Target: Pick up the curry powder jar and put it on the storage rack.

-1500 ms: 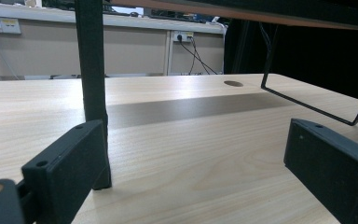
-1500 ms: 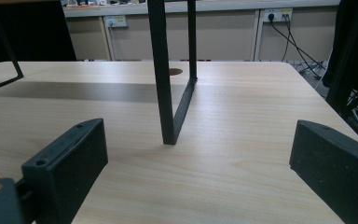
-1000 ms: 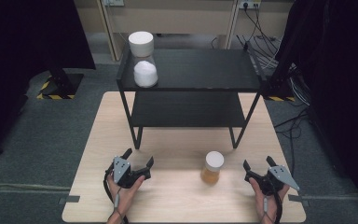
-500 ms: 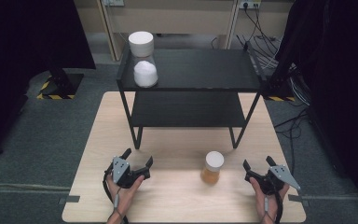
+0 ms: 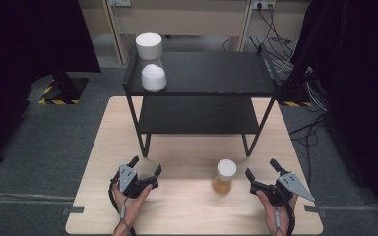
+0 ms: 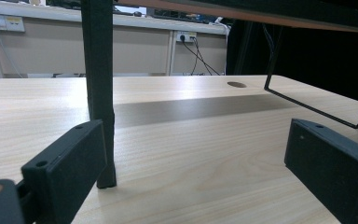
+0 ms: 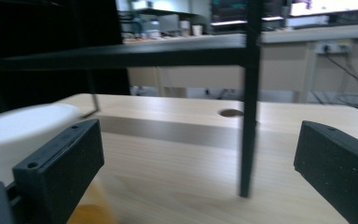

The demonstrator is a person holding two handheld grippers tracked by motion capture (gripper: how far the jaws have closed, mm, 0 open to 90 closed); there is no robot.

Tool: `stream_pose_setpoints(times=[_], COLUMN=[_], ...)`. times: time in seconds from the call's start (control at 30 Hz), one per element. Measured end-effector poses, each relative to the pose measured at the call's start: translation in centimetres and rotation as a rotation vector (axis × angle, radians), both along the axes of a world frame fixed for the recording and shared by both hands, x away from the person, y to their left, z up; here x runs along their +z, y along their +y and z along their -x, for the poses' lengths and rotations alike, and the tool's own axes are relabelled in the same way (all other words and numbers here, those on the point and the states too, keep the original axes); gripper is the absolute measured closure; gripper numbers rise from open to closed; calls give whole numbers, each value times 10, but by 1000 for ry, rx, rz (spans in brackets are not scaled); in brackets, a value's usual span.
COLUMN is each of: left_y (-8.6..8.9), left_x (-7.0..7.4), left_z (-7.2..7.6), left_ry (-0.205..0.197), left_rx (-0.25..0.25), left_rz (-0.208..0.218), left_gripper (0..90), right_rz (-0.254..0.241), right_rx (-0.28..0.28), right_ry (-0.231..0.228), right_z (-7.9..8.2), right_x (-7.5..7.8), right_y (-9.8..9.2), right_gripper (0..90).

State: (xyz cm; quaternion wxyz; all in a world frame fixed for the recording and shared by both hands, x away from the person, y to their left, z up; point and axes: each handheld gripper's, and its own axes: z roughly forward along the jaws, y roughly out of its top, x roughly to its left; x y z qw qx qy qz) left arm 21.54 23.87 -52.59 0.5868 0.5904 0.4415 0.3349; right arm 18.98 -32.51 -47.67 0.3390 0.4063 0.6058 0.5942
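Leftmost, the left gripper [image 5: 144, 167] rests on the table [image 5: 187, 216], fingers spread and empty, well left of the amber jar [image 5: 224, 177]. Just right of that jar, the right gripper [image 5: 262, 168] has been opening, fingers spread, nothing between.

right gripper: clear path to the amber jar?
Probably yes. The right gripper, jaws open and just been widening with nothing between them, sits beside the amber jar on bare table; nothing stands between.

I see a small clear jar [image 5: 224, 177] of amber contents, white lid on — upright on the light wooden table [image 5: 187, 147], near its front edge.
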Motion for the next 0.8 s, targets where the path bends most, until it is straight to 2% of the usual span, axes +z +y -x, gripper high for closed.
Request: stream_pose_setpoints(times=[0.13, 0.27, 0.47, 0.7, 0.8], left_y=[0, 0, 0, -1, 0], left_x=[0, 0, 0, 0, 0], left_z=[0, 0, 0, 1, 0], left_ry=[0, -1, -2, -3, -1], left_rx=[2, 4, 6, 6, 5], left_rz=[2, 2, 0, -4, -4], left_gripper=[49, 49, 49, 50, 49], right_rz=[0, 27, 57, 87, 120], right_rx=[79, 128, 173, 235, 268], right_ry=[-35, -47, -37, -3, 14], right_z=[0, -1, -7, -16, -22], right_x=[5, 9, 9, 5, 6], right_y=[5, 12, 20, 26, 28], right_gripper=[17, 17, 17, 32, 56])
